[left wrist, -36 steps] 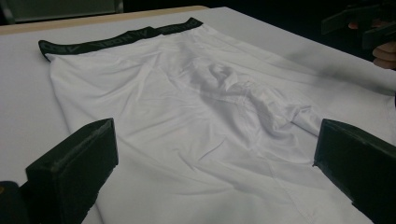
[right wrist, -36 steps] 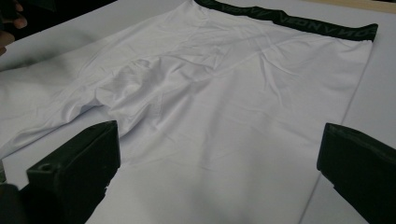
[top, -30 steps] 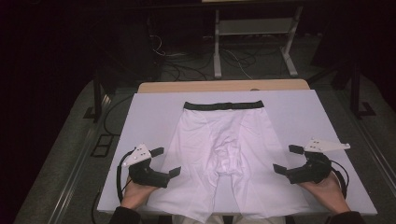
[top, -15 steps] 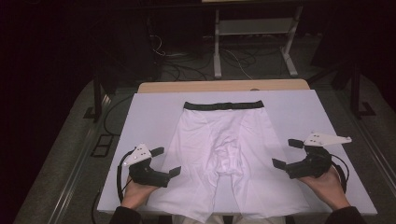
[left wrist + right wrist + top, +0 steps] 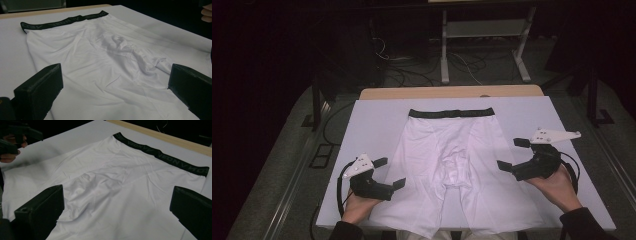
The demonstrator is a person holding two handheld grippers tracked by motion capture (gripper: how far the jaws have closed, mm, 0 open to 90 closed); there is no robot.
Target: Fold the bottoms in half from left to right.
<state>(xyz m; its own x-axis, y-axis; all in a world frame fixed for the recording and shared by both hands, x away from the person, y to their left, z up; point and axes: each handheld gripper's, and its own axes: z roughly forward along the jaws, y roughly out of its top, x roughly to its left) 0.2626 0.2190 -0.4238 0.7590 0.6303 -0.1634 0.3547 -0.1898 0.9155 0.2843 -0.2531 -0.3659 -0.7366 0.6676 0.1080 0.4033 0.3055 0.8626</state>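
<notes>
Right tongs slightly raised, left tongs seemingly unmoved, both wide open, empty, flanking shorts.

The room behind my table is very dark. Light falls from above on the white top. My close-up pictures look soft and grainy.

High view overhead facing fwd, gripper views low, close, all share shorts

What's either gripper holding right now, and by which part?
Nothing. The left gripper and right gripper both stand open beside the white shorts, which lie flat on the table.
</notes>
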